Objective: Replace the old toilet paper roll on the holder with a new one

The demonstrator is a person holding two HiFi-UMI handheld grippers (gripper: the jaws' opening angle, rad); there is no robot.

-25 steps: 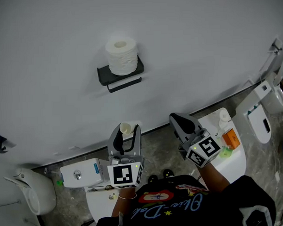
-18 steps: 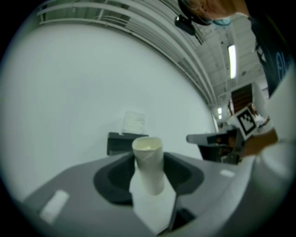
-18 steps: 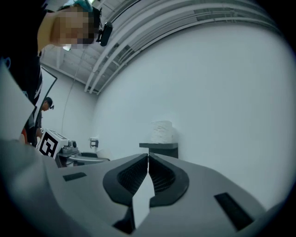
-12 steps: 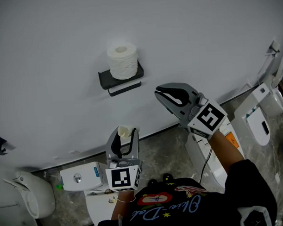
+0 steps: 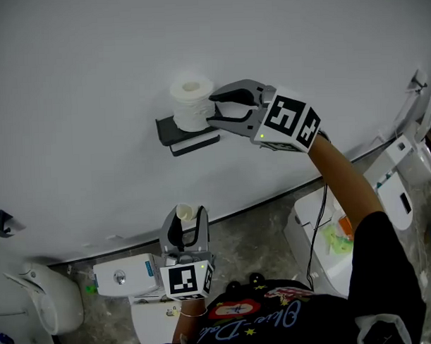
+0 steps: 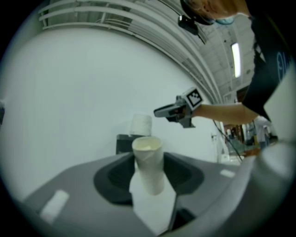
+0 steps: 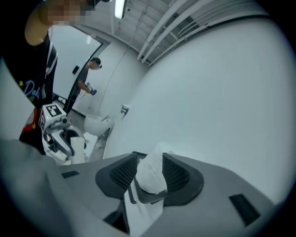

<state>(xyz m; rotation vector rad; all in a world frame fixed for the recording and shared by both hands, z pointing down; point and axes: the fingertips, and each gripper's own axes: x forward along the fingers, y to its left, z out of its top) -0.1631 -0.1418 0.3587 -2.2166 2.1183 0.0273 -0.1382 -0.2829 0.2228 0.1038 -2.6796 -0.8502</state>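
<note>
A white toilet paper roll (image 5: 190,103) stands upright on the black wall holder (image 5: 173,131). My right gripper (image 5: 216,110) is raised to the roll's right side, its jaws opening. In the right gripper view the roll (image 7: 151,172) shows in the gap between the pads without being squeezed, with the holder (image 7: 149,196) under it. Lower down, my left gripper (image 5: 185,228) is shut on a bare cardboard tube (image 5: 184,212). In the left gripper view the tube (image 6: 149,163) stands upright between the jaws, with the right gripper (image 6: 163,111) and the roll (image 6: 141,124) beyond it.
A plain white wall fills the top. Along the floor stand a toilet (image 5: 43,302) at the left, a white cistern (image 5: 124,274) beside it, a white unit (image 5: 318,229) and another toilet (image 5: 405,174) at the right. A distant person (image 7: 88,83) stands by a doorway.
My right gripper has risen from beside the white unit up and left to the roll on the holder, rolled over, and its shut jaws have opened. The left gripper and tube stayed put.
</note>
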